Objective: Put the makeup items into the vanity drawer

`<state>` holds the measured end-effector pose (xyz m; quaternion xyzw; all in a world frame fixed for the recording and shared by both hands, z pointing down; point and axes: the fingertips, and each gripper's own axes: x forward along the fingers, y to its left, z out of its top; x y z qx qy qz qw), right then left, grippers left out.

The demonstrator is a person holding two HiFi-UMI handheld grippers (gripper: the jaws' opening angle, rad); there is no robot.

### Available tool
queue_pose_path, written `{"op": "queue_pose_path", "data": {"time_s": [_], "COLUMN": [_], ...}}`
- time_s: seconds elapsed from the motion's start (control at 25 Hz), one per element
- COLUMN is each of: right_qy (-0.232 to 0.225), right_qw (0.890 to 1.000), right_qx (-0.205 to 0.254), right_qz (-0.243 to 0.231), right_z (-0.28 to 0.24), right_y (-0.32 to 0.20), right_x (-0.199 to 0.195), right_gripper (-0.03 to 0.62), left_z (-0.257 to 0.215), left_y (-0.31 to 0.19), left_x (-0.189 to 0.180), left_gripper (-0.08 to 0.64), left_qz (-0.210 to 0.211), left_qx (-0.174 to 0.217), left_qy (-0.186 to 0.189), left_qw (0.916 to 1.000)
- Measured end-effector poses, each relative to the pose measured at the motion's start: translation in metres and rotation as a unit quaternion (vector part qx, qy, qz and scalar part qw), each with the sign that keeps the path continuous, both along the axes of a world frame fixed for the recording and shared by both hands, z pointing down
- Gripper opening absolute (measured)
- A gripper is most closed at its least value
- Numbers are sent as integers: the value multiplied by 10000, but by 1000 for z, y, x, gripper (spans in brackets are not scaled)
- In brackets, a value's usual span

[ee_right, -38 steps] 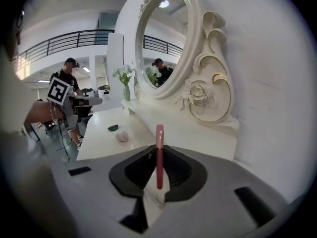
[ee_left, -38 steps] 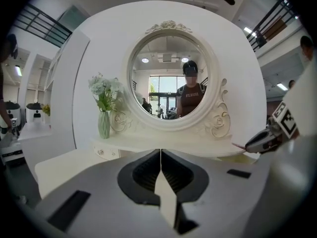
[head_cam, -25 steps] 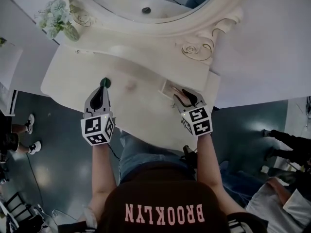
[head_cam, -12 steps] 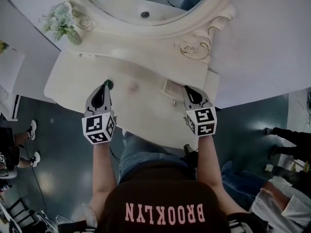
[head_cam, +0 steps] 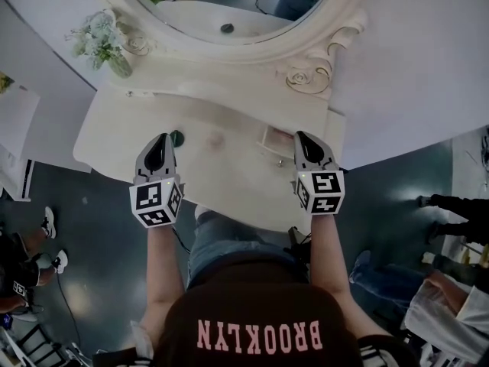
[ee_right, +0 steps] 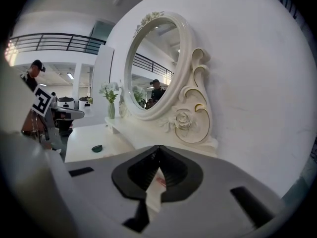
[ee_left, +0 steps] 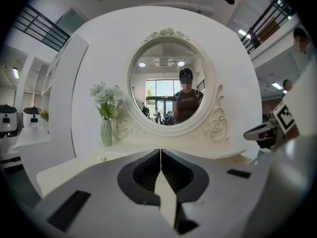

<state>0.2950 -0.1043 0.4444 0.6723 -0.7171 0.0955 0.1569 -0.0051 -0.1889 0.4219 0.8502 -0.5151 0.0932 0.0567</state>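
A small dark green round makeup item point(head_cam: 177, 138) point(ee_right: 97, 148) lies on the white vanity top point(head_cam: 221, 170), just right of my left gripper's tip. My left gripper point(head_cam: 158, 141) point(ee_left: 160, 152) hovers over the table's left half, shut and empty. The small drawer point(head_cam: 275, 139) stands open near the table's right end. My right gripper point(head_cam: 303, 136) point(ee_right: 157, 150) hangs beside it on the right, its jaws shut with nothing clamped. A small pink-red patch point(ee_right: 160, 181) shows below the jaw gap; I cannot tell what it is.
An oval mirror in a carved white frame point(head_cam: 306, 75) rises behind the table. A vase of pale flowers point(head_cam: 107, 40) point(ee_left: 106, 128) stands on the back left shelf. People stand on the dark floor at both sides point(head_cam: 458, 205).
My right gripper has drawn back from the drawer, swung to point straight ahead and moved slightly right. The left gripper has hardly moved.
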Motion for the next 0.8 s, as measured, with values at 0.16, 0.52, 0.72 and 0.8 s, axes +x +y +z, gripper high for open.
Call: {"op": "queue_pose_path", "data": {"time_s": [0.16,0.52,0.72,0.8], "right_qy": [-37,-97,-130,-157], "right_qw": [9998,9996,9996,9996], "right_qx": [32,59,47,50], "right_qz": [178,269,242,221], "right_z": [-2,-9,-9,-8], "right_y": [-2,-22,-35,-41], "right_x": [-9,-57,-88,-101], "right_gripper": [-2,-2,-2,-2], "left_z": [-1,-9,-13,-13], "left_y": [-8,-37,-49,-53], "left_x": [-11,-55,-82,-94], "left_gripper": [6,6,6,6], "left_qz": [100,206,224,212], "left_qx": [-3,28,42,47], "left_qy": [5,-6,-29,-44], "left_qw": [9999,9998,9997,9998]}}
